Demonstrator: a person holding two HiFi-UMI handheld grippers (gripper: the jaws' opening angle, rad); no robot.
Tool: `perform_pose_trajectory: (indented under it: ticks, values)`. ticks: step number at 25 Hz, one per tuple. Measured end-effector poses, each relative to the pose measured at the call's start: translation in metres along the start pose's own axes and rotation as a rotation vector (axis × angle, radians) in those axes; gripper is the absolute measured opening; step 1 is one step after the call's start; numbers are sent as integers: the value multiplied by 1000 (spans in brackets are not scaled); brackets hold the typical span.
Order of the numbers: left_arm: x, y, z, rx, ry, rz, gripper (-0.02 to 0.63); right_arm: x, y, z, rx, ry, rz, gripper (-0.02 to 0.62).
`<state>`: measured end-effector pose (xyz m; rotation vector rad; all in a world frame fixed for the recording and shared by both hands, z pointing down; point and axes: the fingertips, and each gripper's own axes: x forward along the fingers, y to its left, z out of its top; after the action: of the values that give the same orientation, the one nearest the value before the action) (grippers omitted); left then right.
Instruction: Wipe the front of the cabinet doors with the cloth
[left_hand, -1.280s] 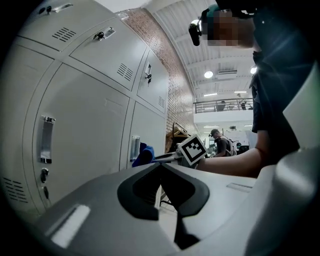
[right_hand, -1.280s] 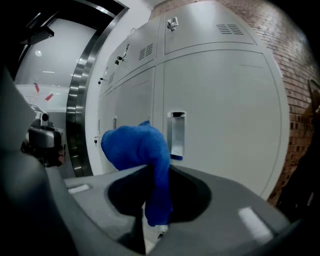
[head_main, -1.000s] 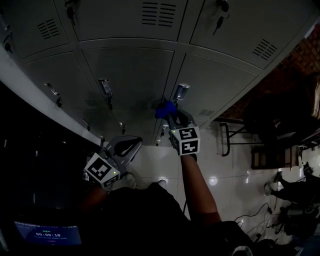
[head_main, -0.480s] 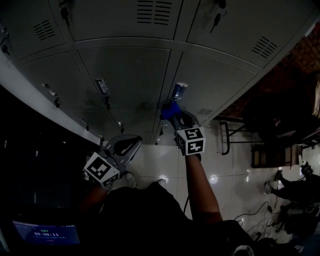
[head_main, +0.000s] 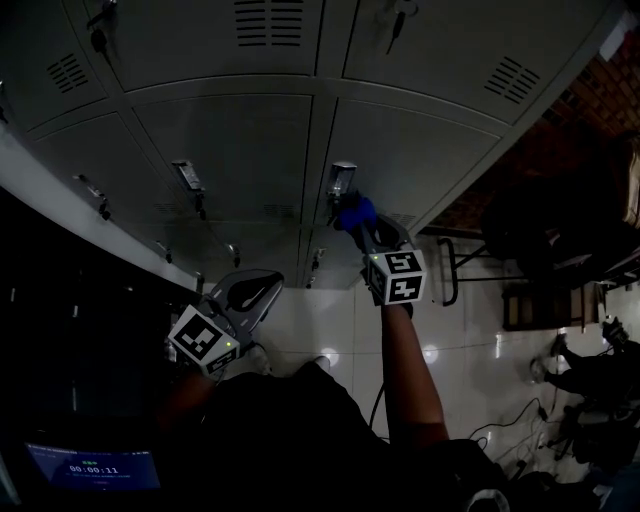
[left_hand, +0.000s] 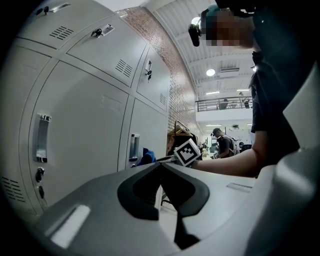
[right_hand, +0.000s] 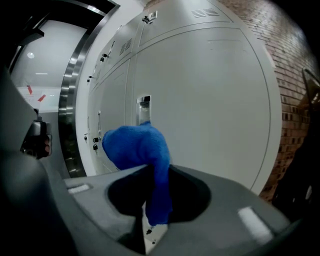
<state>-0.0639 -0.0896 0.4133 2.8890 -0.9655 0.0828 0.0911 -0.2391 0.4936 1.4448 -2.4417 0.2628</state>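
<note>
Rightward across the cabinet door (head_main: 420, 150) the right gripper (head_main: 364, 228) has been carried, so the blue cloth (head_main: 356, 212) is now placed just beside the recessed handle (head_main: 341, 178). Only from the right gripper view are its jaws seen pinched on the cloth. The left gripper (head_main: 250, 292) is held low, its jaws pressed together with nothing between them

A locker area in a large hall is shown: grey vented, key-locked lockers (head_main: 250, 150) are seen at 12 o'clock, a brick wall (head_main: 610, 90) at 2, glossy floor tiles (head_main: 470, 345) at 4, and a railed gallery (left_hand: 220, 104) beyond.
</note>
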Motion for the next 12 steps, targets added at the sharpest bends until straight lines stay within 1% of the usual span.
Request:
perform_pose_trajectory:
  ticks: [8, 12]
  values:
    - [13, -9, -2, 9, 6, 6, 4, -9, -53, -4, 20, 35, -87, 72]
    - [21, -11, -4, 9, 15, 2, 3, -26, -86, -12, 51, 49, -167, 72]
